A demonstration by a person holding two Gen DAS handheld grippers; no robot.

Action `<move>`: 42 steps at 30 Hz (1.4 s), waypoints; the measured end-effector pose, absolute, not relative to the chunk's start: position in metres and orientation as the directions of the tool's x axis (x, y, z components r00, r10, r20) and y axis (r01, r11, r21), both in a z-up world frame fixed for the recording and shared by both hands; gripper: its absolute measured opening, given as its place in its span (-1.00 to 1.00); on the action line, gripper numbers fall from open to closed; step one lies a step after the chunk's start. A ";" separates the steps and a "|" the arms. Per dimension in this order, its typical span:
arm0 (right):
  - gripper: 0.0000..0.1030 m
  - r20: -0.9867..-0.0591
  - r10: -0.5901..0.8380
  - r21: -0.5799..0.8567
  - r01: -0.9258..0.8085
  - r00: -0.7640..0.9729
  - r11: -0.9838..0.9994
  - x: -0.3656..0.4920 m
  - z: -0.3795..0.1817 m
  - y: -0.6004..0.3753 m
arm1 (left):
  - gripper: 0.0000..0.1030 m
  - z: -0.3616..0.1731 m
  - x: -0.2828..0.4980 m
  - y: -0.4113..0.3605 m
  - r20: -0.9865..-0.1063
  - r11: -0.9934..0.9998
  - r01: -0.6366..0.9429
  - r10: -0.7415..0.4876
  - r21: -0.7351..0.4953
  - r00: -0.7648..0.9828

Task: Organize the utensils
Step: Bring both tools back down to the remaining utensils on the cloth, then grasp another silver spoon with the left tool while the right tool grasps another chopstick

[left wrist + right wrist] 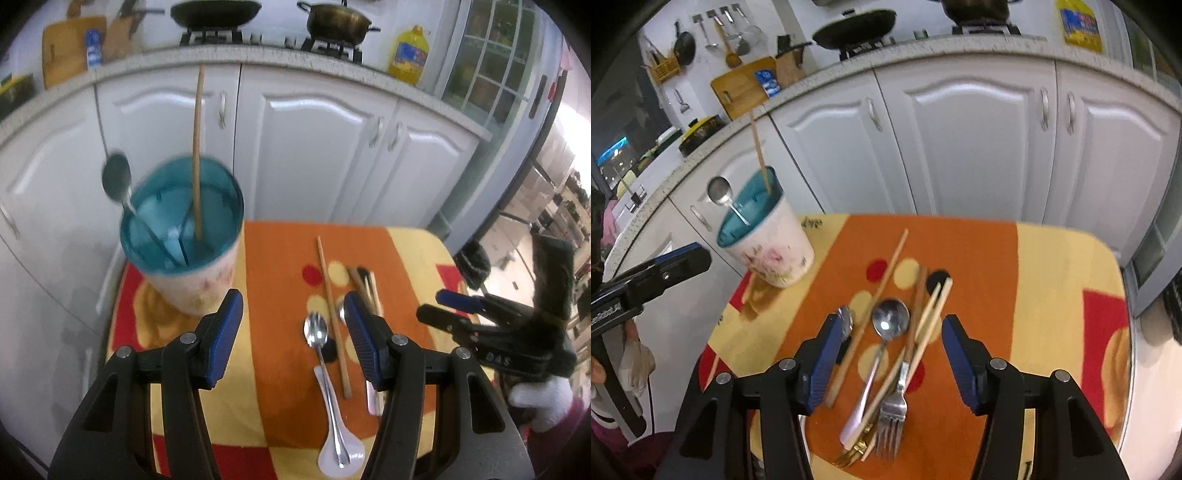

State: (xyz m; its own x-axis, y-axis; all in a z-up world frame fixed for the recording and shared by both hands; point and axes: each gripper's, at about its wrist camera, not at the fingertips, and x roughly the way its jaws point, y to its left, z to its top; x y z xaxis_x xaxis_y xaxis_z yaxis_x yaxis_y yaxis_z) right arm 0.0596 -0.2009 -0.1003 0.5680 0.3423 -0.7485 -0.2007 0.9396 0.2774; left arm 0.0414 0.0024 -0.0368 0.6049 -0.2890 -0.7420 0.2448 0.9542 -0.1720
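Your right hand-held gripper [886,354] hung open, empty, over piled utensils [886,369] on desk [1052,277]; left hand-held gripper [291,339] likewise released. Risk: pinching several together (chopsticks crossed fork), dragging neighbours, toppling holder cup [768,243].

**Few readable marks**

The black body of the right claw [461,306] carries pale letters that read roughly "DAS", seen from the left wrist. On the orange-and-yellow patterned cloth [1052,266], a small dark script word near the far edge looks like "love". The yellow oil bottle's blue label [408,55] and the small blue packet [767,83] are too blurred to read.
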 end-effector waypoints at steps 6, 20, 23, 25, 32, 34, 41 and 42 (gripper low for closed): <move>0.03 -0.779 0.347 0.301 -0.174 0.522 0.938 0.066 -0.126 -0.208 | 0.10 -0.074 0.037 0.002 -0.802 0.937 0.257 -0.339 -0.238 0.492; -0.25 -0.785 0.394 0.357 -0.172 0.478 0.918 0.088 -0.150 -0.211 | 0.10 -0.117 0.062 -0.017 -0.841 0.923 0.269 -0.367 -0.276 0.398; -0.26 -0.771 0.431 0.365 -0.229 0.469 0.902 0.095 -0.147 -0.202 | 0.10 -0.125 0.073 -0.022 -0.849 0.921 0.275 -0.368 -0.276 0.379; -0.26 -0.773 0.438 0.344 -0.276 0.460 0.897 0.101 -0.148 -0.195 | 0.10 -0.129 0.079 -0.024 -0.853 0.923 0.279 -0.360 -0.266 0.378; -0.26 -0.781 0.479 0.280 -0.460 0.401 0.842 0.129 -0.151 -0.173 | 0.08 -0.140 0.095 -0.023 -0.850 0.924 0.276 -0.359 -0.265 0.385; -0.26 -0.783 0.494 0.288 -0.482 0.379 0.827 0.138 -0.155 -0.172 | 0.08 -0.143 0.098 -0.024 -0.849 0.922 0.277 -0.365 -0.271 0.383; -0.29 -0.802 0.535 0.340 -0.533 0.265 0.774 0.155 -0.173 -0.170 | 0.01 -0.155 0.111 -0.033 -0.856 0.913 0.304 -0.373 -0.271 0.357; -0.35 -0.803 0.538 0.346 -0.536 0.256 0.770 0.154 -0.175 -0.169 | -0.09 -0.157 0.112 -0.033 -0.859 0.912 0.307 -0.374 -0.272 0.350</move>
